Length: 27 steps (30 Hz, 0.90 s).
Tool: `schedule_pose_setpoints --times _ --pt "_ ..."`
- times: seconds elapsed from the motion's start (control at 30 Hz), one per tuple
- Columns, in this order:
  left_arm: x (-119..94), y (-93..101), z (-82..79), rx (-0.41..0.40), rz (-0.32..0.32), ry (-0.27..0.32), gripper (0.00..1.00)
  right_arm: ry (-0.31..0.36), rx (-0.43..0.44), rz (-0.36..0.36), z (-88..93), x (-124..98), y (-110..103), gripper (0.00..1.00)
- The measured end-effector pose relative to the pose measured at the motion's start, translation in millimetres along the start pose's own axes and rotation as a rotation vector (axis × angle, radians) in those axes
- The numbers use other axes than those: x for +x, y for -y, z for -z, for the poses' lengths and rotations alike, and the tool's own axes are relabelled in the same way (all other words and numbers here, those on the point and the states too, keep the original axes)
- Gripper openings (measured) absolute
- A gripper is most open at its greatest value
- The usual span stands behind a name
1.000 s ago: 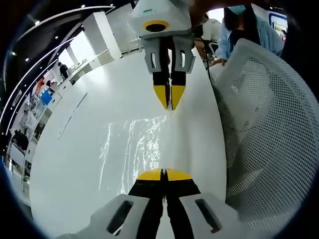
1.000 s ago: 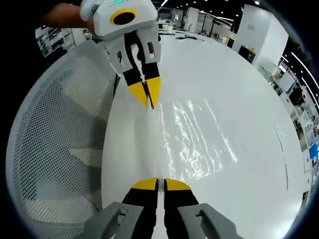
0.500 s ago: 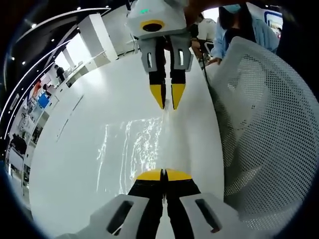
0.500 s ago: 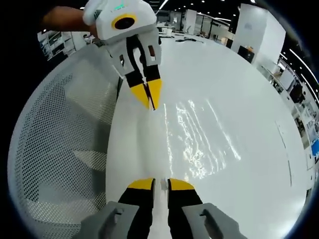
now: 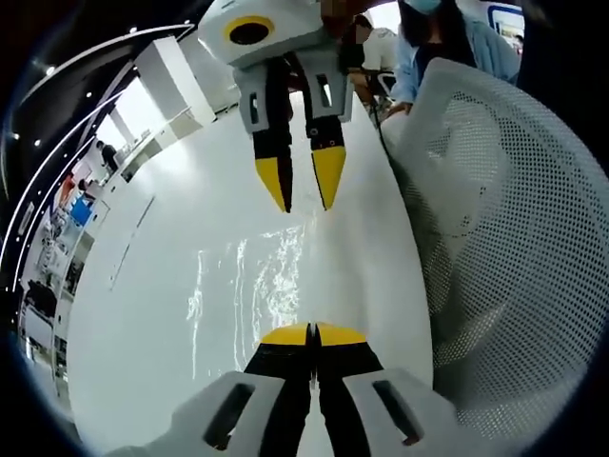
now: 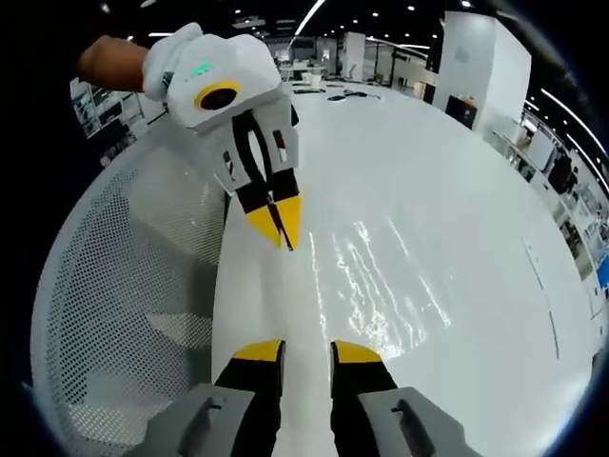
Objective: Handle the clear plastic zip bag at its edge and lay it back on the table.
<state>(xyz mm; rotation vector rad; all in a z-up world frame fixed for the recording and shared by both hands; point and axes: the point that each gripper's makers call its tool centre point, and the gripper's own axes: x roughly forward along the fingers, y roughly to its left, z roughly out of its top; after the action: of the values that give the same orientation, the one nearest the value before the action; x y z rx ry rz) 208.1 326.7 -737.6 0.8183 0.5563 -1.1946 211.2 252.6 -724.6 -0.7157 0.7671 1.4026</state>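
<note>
The clear plastic zip bag [image 5: 255,286] lies flat on the white table [image 5: 133,314], showing mainly as glints and creases. My left gripper [image 5: 312,333] is shut, pinching the bag's near edge close to the table's side. Across the bag, my right gripper [image 5: 303,195] hangs just above the far edge with its jaws apart and nothing between them. In the right gripper view the bag [image 6: 381,286] glints on the table [image 6: 457,190]. My right gripper [image 6: 306,352] stands open there, and the left gripper [image 6: 278,227] is shut at the bag's edge.
A white mesh chair back [image 5: 495,238] stands right against the table's edge beside both grippers; it is also the chair back [image 6: 124,286] in the right gripper view. A person in light blue [image 5: 438,38] sits beyond the chair. Desks and people fill the hall behind.
My right gripper has opened, let go of the bag's edge and drawn back a little above it. The left gripper stays shut on the opposite edge.
</note>
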Motion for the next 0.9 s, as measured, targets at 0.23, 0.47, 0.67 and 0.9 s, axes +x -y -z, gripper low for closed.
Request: schedule_pose_setpoints --times 0.23,0.47,0.67,0.9 --pt "0 -0.7 -2.4 0.031 -0.008 0.014 0.0 -0.016 -0.011 0.023 -3.8 8 6 0.13" --pt "1 0.5 -3.5 0.057 -0.011 0.019 0.0 -0.026 0.0 0.021 -3.4 16 5 0.12" --pt "2 -2.0 -6.9 0.052 -0.025 0.032 0.0 -0.029 0.037 0.013 0.8 22 5 0.09" --pt "1 4.3 -12.3 0.041 -0.001 0.06 0.0 -0.054 0.071 -0.011 9.4 30 -1 0.02"
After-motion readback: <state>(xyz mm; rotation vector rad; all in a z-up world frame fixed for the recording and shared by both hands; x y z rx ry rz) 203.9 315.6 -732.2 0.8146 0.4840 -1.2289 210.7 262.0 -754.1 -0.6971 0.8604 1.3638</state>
